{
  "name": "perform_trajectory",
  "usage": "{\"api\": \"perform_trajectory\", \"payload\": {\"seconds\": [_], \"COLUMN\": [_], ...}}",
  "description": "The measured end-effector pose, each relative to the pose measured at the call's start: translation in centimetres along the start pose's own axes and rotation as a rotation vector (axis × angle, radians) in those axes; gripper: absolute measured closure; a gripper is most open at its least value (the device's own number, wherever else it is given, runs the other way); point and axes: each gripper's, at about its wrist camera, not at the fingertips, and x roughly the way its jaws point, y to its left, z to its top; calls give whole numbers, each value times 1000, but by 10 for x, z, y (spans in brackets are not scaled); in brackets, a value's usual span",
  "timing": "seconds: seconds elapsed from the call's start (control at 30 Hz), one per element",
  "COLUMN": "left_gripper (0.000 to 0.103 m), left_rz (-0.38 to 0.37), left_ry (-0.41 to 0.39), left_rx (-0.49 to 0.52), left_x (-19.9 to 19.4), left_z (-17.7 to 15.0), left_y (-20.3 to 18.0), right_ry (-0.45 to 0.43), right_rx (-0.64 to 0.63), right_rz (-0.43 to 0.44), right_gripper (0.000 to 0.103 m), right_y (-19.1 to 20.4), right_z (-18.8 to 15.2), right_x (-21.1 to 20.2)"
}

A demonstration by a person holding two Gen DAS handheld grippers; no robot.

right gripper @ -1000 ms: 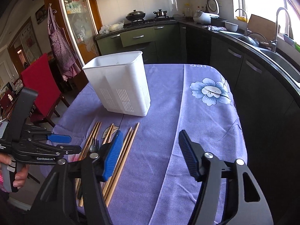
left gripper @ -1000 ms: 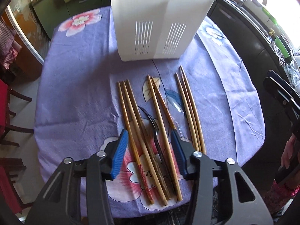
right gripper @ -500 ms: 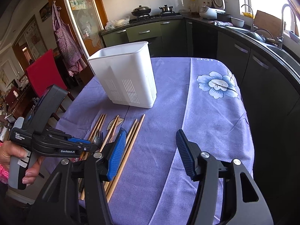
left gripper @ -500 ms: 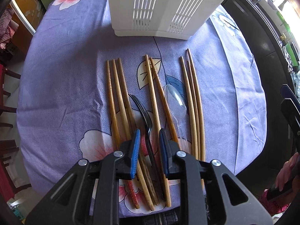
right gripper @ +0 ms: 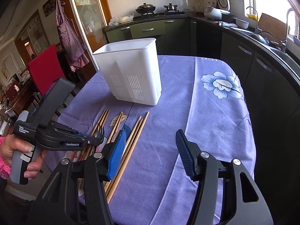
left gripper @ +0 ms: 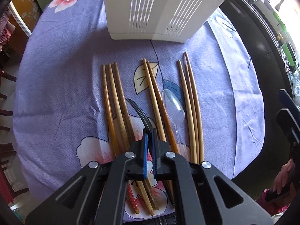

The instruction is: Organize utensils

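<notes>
Left tongs pinch the thin black fork; right tongs, half open and closing, hold nothing.

Tablecloth: lilac weave, printed with pink, white and blue flowers.
Utensil holder: white, slotted vents.
Chopsticks: tan to brown wood; one red-patterned end at 6 o'clock.
Fork: black.
Spoon: clear plastic.
Left gripper: black, blue pads.
Right gripper: black, blue ribbed pads.
Chair: red.
Apron: purple-and-white gingham.
</notes>
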Motion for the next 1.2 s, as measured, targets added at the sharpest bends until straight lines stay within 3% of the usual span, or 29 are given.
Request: {"api": "perform_trajectory", "payload": {"seconds": [0.17, 0.47, 0.7, 1.13, 1.2], "left_gripper": [99, 99, 99, 99, 99], "left_rz": [15, 8, -7, -23, -25], "left_ry": [-116, -152, -166, -164, -162], "left_rx": [23, 60, 71, 82, 83], "left_x": [-41, -62, -66, -63, -63], "left_z": [-3, -13, -19, -16, -16], "left_y": [5, 9, 16, 20, 20], "right_ry": [111, 380, 501, 536, 544], "right_rx": [-62, -99, -74, -79, -80], "right_rz": [82, 159, 133, 59, 47], "right_gripper": [85, 94, 95, 92, 87], "right_y": [30, 71, 70, 72, 78], "right_z": [3, 5, -1, 0, -1], "right_x": [22, 89, 125, 151, 153]}}
